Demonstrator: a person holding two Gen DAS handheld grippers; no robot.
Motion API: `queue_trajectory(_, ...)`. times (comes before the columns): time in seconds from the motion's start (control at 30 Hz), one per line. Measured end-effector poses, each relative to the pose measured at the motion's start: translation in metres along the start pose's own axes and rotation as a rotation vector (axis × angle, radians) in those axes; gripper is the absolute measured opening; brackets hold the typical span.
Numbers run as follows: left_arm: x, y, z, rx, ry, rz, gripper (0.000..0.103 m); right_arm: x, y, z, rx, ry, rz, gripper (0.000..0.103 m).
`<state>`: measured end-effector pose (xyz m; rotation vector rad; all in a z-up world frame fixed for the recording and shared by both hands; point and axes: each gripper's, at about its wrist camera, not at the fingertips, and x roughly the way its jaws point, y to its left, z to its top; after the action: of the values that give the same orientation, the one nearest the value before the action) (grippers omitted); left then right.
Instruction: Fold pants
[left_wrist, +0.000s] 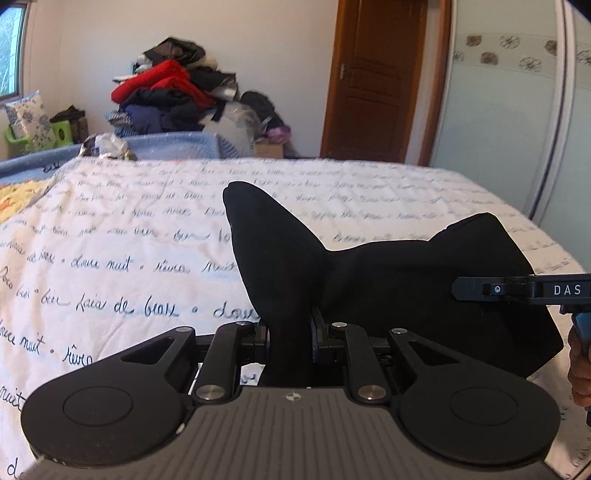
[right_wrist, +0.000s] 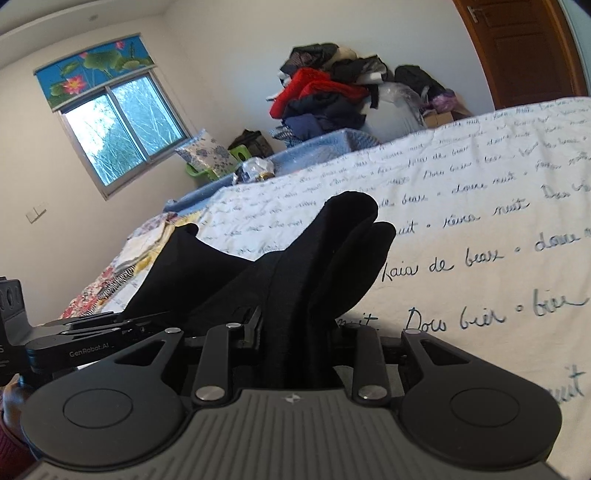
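Surface: bed quilt (left_wrist: 147, 229), white with cursive script.
Room: clothes heap (left_wrist: 173, 92) at 11 o'clock; wooden door (left_wrist: 376, 74) at 1 o'clock.
Left gripper (left_wrist: 290, 332): clenched on black pants (left_wrist: 388, 280).
Right gripper (right_wrist: 295, 332): clenched on pants.

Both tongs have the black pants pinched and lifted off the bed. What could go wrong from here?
1. The left tongs grip only a narrow bunched ridge of the black fabric pants; it may slip out when pulled taut.
2. The right tongs hold several stacked layers, so one could slide free and spoil the fold.
3. The slack cloth between the two grips may drag and ruck the white script-printed quilt.
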<state>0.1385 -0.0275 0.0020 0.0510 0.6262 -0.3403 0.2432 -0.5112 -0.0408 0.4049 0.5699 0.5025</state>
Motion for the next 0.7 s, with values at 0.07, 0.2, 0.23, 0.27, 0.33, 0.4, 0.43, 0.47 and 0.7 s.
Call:
queue_trajectory(0.07,0.008,0.004,-0.007,-0.005,0.031,0.013,0.024,0.016,-0.002,-0.002,-0.007,0.029,-0.030,0.029)
queue_trajectory(0.2,0.012,0.004,-0.015,-0.002,0.040,0.031,0.026,0.029,-0.010,-0.011,-0.015,0.061,-0.082,0.032)
queue_trajectory(0.23,0.012,0.003,-0.016,0.000,0.042,0.036,0.027,0.028,-0.013,-0.013,-0.002,0.062,-0.084,0.036)
queue_trajectory(0.27,0.014,0.002,-0.016,0.005,0.046,0.040,0.028,0.028,-0.015,-0.014,0.007,0.068,-0.084,0.037)
queue_trajectory(0.33,0.016,0.002,-0.016,0.015,0.051,0.049,0.034,0.026,-0.018,-0.017,0.012,0.079,-0.102,0.048)
queue_trajectory(0.4,0.020,0.001,-0.015,0.022,0.056,0.060,0.039,0.025,-0.018,-0.020,0.002,0.086,-0.122,0.051)
queue_trajectory(0.43,0.020,0.001,-0.016,0.025,0.059,0.069,0.044,0.022,-0.018,-0.021,-0.003,0.085,-0.130,0.055)
queue_trajectory(0.47,0.021,0.002,-0.016,0.026,0.059,0.077,0.045,0.018,-0.018,-0.023,-0.001,0.086,-0.137,0.058)
queue_trajectory(0.7,0.017,0.006,-0.019,0.015,0.062,0.123,0.071,-0.030,-0.002,-0.030,-0.078,-0.029,-0.319,0.059)
